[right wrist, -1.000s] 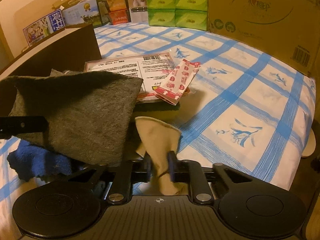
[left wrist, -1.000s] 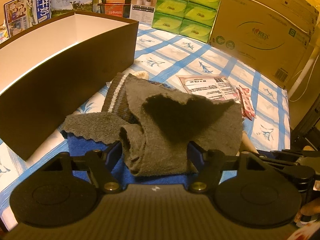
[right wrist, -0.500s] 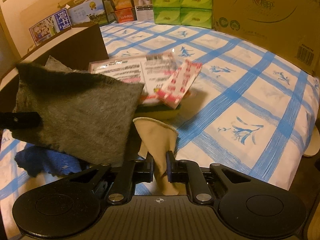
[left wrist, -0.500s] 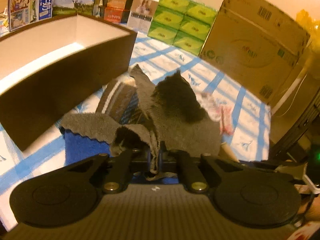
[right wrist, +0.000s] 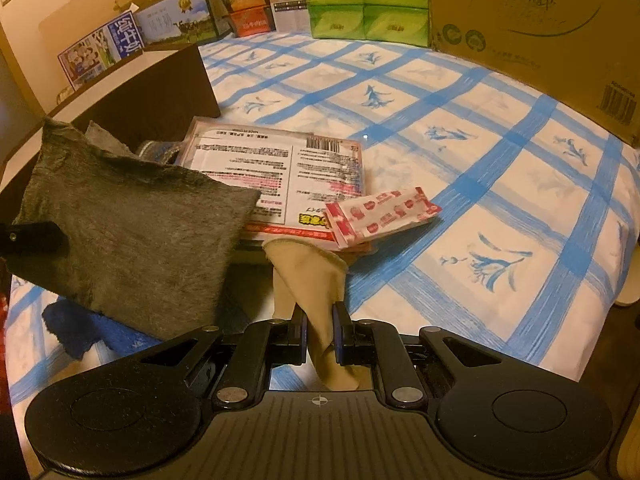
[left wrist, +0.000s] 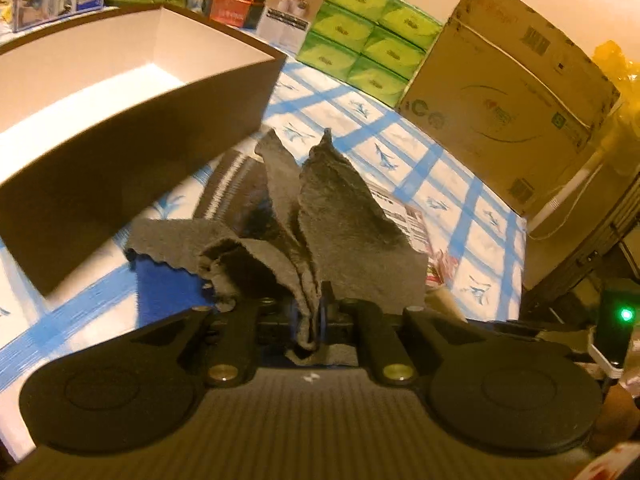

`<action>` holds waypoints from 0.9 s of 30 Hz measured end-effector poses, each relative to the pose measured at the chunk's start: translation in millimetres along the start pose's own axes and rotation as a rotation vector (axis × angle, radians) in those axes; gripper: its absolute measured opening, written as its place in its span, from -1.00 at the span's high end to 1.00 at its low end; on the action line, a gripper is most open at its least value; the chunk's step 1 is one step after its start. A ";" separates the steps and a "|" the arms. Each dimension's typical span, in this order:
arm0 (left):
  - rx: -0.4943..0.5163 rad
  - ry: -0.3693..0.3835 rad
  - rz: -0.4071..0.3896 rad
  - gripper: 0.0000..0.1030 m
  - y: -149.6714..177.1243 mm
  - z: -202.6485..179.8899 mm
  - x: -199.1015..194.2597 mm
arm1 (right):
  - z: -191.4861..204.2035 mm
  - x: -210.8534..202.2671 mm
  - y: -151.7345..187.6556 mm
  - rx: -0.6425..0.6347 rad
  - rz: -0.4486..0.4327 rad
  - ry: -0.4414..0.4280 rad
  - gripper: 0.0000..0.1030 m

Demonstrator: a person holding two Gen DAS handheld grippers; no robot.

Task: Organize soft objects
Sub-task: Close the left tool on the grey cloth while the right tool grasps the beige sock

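Observation:
My left gripper (left wrist: 308,314) is shut on a grey fleecy cloth (left wrist: 340,216) and holds it raised above the bed; the cloth also shows in the right wrist view (right wrist: 128,232). A blue towel (left wrist: 164,280) and a striped dark knit piece (left wrist: 228,184) lie beneath it. My right gripper (right wrist: 320,316) is shut on a beige stocking-like cloth (right wrist: 308,272) whose far end runs under a printed packet (right wrist: 280,168). An open brown box (left wrist: 132,92) with a white inside stands to the left.
A small red-and-white sachet (right wrist: 380,216) lies on the printed packet. Green tissue packs (left wrist: 364,52), a large cardboard carton (left wrist: 508,92) and several printed boxes (right wrist: 168,28) line the back of the blue-checked bedsheet (right wrist: 460,160).
My left gripper closed on the grey cloth and lifted it, so the cloth now stands bunched in folds. My right gripper stays shut on the beige cloth and has barely moved.

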State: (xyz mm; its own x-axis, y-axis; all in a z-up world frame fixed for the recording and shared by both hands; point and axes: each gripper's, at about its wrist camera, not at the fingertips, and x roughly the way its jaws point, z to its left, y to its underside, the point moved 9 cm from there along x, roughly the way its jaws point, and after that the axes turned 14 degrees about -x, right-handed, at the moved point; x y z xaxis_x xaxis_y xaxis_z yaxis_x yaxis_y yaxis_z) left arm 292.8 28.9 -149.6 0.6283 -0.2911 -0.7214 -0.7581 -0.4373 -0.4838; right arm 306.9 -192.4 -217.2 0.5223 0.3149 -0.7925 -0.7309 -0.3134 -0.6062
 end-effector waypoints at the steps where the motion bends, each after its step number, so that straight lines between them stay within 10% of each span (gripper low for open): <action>1: 0.005 0.009 0.003 0.89 -1.7 -2.2 -3.0 | 0.5 0.9 0.2 -0.002 0.010 0.003 0.75; 19: -0.002 0.058 -0.106 0.90 -36.3 -0.5 -81.6 | 36.5 -37.4 -13.1 -0.016 -0.012 0.030 0.79; 27: -0.053 -0.068 -0.080 0.90 -5.6 42.4 -89.7 | 51.1 -36.2 8.4 0.006 -0.038 -0.006 0.93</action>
State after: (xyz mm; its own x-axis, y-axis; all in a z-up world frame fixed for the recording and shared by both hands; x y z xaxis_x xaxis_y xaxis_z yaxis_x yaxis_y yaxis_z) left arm 233.2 93.5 -103.2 0.6718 -0.1963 -0.7143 -0.6946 -0.5019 -0.5153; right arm 259.5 -160.6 -190.2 0.5469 0.3313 -0.7688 -0.7137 -0.2955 -0.6350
